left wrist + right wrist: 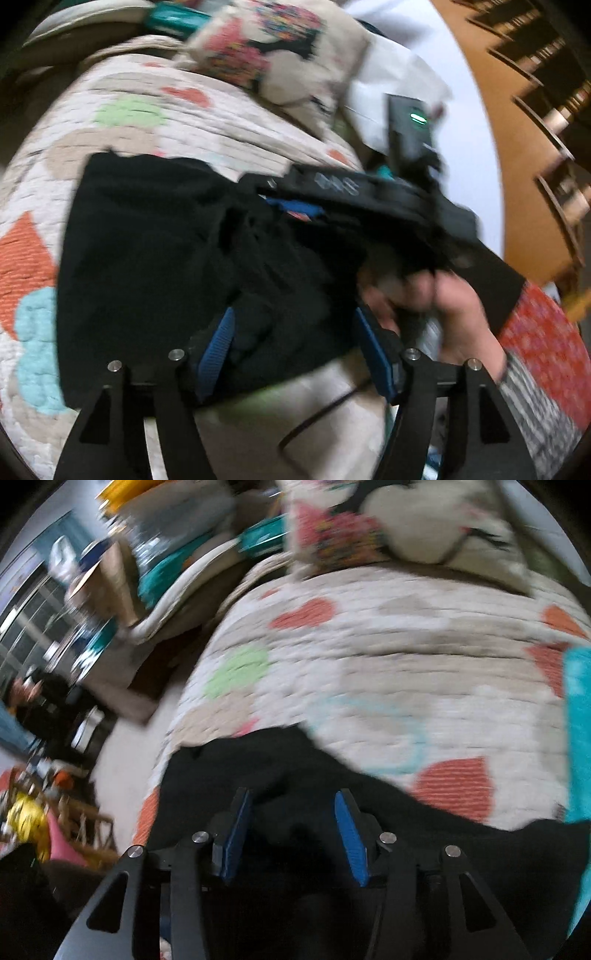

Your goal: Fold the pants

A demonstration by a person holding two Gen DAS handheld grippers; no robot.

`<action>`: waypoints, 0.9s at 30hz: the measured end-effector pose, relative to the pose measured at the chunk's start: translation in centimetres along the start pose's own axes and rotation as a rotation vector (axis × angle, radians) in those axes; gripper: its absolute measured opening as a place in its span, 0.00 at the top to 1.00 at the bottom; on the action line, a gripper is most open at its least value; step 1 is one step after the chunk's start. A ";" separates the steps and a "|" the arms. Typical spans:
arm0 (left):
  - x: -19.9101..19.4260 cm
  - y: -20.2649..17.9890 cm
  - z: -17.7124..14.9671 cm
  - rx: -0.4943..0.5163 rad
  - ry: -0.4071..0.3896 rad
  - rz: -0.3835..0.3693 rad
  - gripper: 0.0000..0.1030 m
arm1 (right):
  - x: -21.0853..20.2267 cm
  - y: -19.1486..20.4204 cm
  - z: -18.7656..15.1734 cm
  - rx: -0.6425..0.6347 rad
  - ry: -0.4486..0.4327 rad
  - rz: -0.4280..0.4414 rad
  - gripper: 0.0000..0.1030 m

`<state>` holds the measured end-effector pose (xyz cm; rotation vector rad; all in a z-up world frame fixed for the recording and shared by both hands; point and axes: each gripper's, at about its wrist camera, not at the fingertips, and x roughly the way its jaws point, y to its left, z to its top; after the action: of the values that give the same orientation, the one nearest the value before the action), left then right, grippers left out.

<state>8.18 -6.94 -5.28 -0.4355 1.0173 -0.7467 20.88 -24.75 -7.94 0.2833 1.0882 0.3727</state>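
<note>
A bed covered by a quilted white bedspread (369, 657) printed with orange, green, beige and pale blue shapes is seen in both wrist views, which are blurred. A patterned pillow (266, 48) with a pink and black motif lies at the far end of the bed. Cluttered shelves and stacked items (110, 572) are made out beyond the bed's edge in the right wrist view; a wooden slatted structure (535, 110) is seen at the right edge of the left wrist view. The black pants (155, 236) are spread on the bedspread at the near side of the bed, bunched and creased toward the middle. The left gripper (295, 339) is held low over the pants with its jaws standing apart; dark cloth lies between the blue pads (218, 350), but no pressing on it is seen, so the cloth appears released. The right gripper (291, 827) is likewise angled down over the black cloth with its blue pads (351, 834) parted and fabric beneath them, not clamped. In the left wrist view the body of the right gripper (369, 192) is seen crossing above the pants, carried by a hand (443, 306) with a dark sleeve (495, 280). A small black device with a green light (410, 125) is seen mounted on it. A thin dark cable (317, 417) runs across the bedspread near the left gripper.
</note>
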 end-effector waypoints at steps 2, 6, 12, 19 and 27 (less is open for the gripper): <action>-0.6 -0.7 -0.3 0.045 0.027 -0.033 0.36 | -1.5 -1.8 0.0 0.062 -0.049 -0.053 0.50; -3.2 0.6 0.3 0.021 0.002 -0.073 0.36 | -4.8 -2.5 0.3 0.116 -0.145 -0.047 0.50; -5.7 7.7 2.1 -0.237 -0.098 0.184 0.36 | -5.0 1.9 -1.0 0.029 -0.116 0.058 0.50; -4.0 9.0 0.7 -0.273 -0.041 0.250 0.36 | -0.2 4.7 -4.4 -0.088 0.052 -0.077 0.89; -2.3 7.4 -0.3 -0.178 -0.019 0.360 0.36 | -2.4 -2.2 -6.3 0.134 0.046 -0.239 0.96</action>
<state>9.77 -0.26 -8.78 -0.3965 1.1116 -0.3304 14.58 -27.52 -9.69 0.2609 1.1797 0.0937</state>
